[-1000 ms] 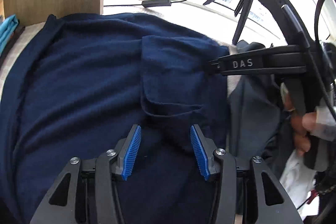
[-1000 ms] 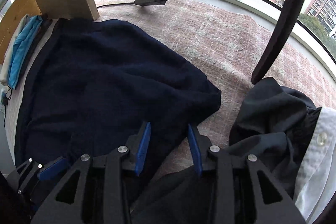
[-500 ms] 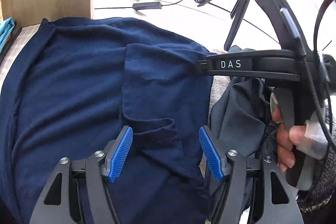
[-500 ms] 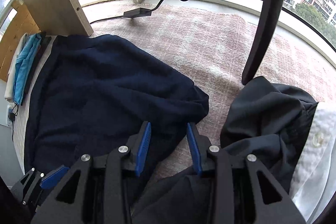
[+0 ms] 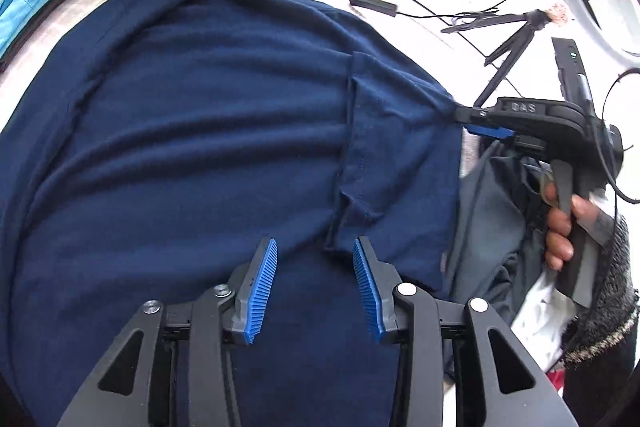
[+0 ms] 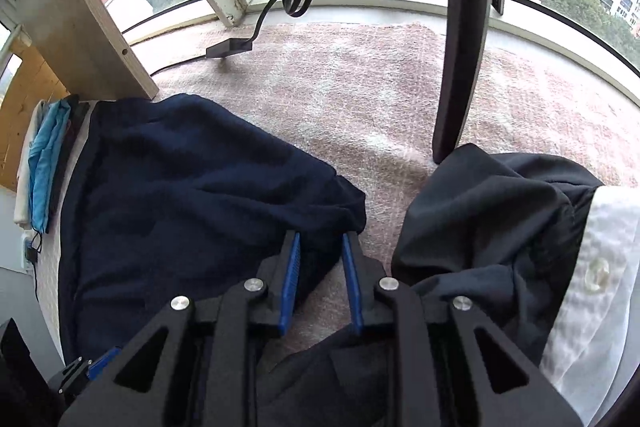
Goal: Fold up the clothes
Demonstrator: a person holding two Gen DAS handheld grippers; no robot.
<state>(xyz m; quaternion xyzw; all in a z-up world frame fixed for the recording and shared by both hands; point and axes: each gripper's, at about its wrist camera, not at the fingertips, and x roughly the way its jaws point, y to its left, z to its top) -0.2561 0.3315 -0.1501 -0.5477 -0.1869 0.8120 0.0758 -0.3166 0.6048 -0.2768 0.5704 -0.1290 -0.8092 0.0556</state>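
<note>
Two tools are seen over one navy shirt (image 5: 192, 155), which is spread across a pale woven mat (image 6: 400, 99) on the sill platform below the curved window.

Left tool (image 5: 314, 283): jaws apart, nothing pressed between the blue pads; they have just been closing. Navy cloth lies beneath the gap, and the hem corner of the folded-over sleeve (image 5: 384, 163) sits just ahead of the right pad.

Right tool (image 6: 320, 281): jaws have just been closing. In the left wrist view its tips are seen clamped on the sleeve's outer corner, with the fabric drawn taut into ridges running toward that point. In its own view a bunched fold is seen at the pad tips. The handle is gripped by a hand (image 5: 560, 227).

Edges: the shirt's near-right edge ends at the bunched corner by the right tool; its far edge lies near a wooden panel (image 6: 92, 19). A stack of folded clothes (image 6: 44, 163), with light blue showing, is set against the shirt's far-left side.

Open room: bare mat is left beyond the shirt toward the window, broken by a black power adapter (image 6: 230, 49) and a tripod leg (image 6: 460, 47). To the right, a crumpled dark grey garment (image 6: 480, 227) and a white shirt (image 6: 592, 287) crowd the space just beside the navy edge.
</note>
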